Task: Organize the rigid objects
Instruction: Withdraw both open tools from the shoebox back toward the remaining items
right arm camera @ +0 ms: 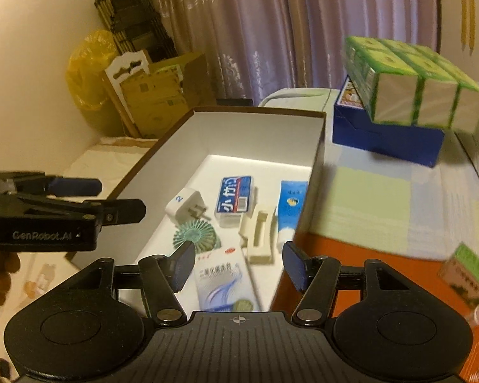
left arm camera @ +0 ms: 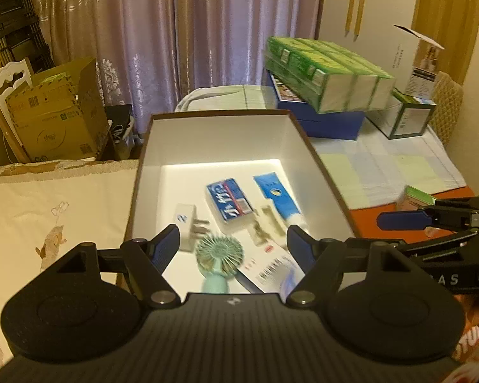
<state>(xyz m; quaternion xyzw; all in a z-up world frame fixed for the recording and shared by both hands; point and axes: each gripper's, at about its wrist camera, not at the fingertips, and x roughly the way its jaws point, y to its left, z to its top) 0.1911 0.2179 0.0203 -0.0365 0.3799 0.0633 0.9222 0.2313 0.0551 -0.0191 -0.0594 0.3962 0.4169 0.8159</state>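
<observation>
An open white box with a brown rim [left arm camera: 319,166] [right arm camera: 317,159] holds a white plug adapter [left arm camera: 186,223] [right arm camera: 183,206], a blue card pack [left arm camera: 228,202] [right arm camera: 234,199], a blue-white tube [left arm camera: 277,198] [right arm camera: 290,207], a cream holder [right arm camera: 258,236], a teal hand fan [left arm camera: 218,255] [right arm camera: 194,236] and a flat white packet [right arm camera: 223,281]. My left gripper [left arm camera: 233,249] is open and empty above the box's near end. My right gripper [right arm camera: 238,265] is open and empty over the box's near right corner.
Green-white cartons [left arm camera: 335,73] [right arm camera: 412,86] sit on a blue box [left arm camera: 329,121] at the back right. A small green box [right arm camera: 466,274] lies on the orange surface at right. Cardboard boxes [left arm camera: 51,118] stand at the left by the curtain.
</observation>
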